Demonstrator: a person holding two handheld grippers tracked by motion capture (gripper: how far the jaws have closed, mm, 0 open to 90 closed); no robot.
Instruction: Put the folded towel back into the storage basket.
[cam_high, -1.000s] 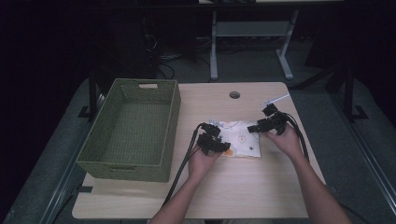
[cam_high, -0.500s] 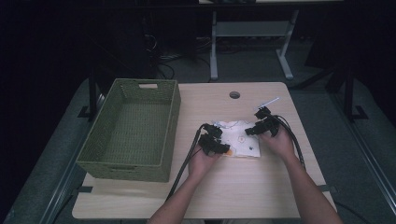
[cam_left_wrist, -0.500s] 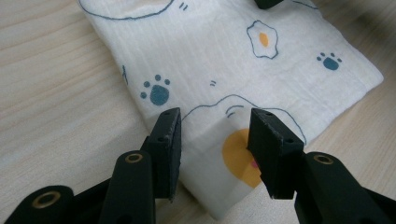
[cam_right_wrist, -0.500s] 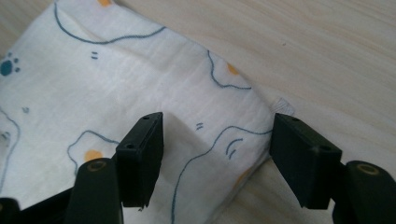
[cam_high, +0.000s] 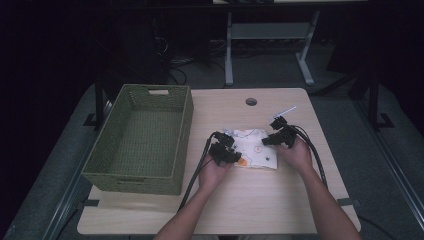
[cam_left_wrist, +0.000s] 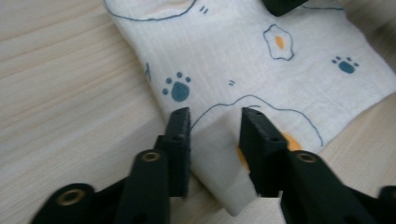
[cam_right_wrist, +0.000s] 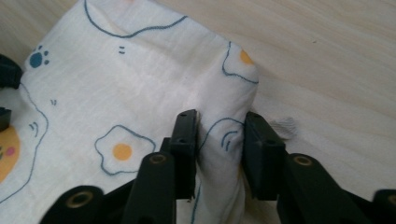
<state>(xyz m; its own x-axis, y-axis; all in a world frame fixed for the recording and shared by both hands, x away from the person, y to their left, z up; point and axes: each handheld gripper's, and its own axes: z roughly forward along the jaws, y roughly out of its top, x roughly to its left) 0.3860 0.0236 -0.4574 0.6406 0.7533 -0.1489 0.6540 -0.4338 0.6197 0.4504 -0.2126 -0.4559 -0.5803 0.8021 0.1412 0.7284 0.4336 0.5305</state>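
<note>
Cloth (cam_high: 255, 149) sits mid-tabletop (cam_high: 280, 200), right of the green woven basket (cam_high: 145, 140), well apart from it. White fabric, fried-egg and blue paw prints. I have my left gripper (cam_high: 226, 151) on its near-left edge and my right gripper (cam_high: 278, 135) on its far-right edge.

Left gripper view: left gripper (cam_left_wrist: 214, 135) has its fingers (cam_left_wrist: 179, 140) set around a raised fold at the cloth (cam_left_wrist: 243, 70) edge. Both pads touch the fabric, fold pinched between them, but I still see some gap.

Right gripper view: right gripper (cam_right_wrist: 219, 140) has its fingers (cam_right_wrist: 186, 140) pinching a bunched corner of cloth (cam_right_wrist: 116, 93), fabric ridged up between the pads. Bare wood just beside the corner.

High view: both hands low on the tabletop, cables trailing back toward me. Round hole (cam_high: 251, 101) in the tabletop beyond the cloth.
</note>
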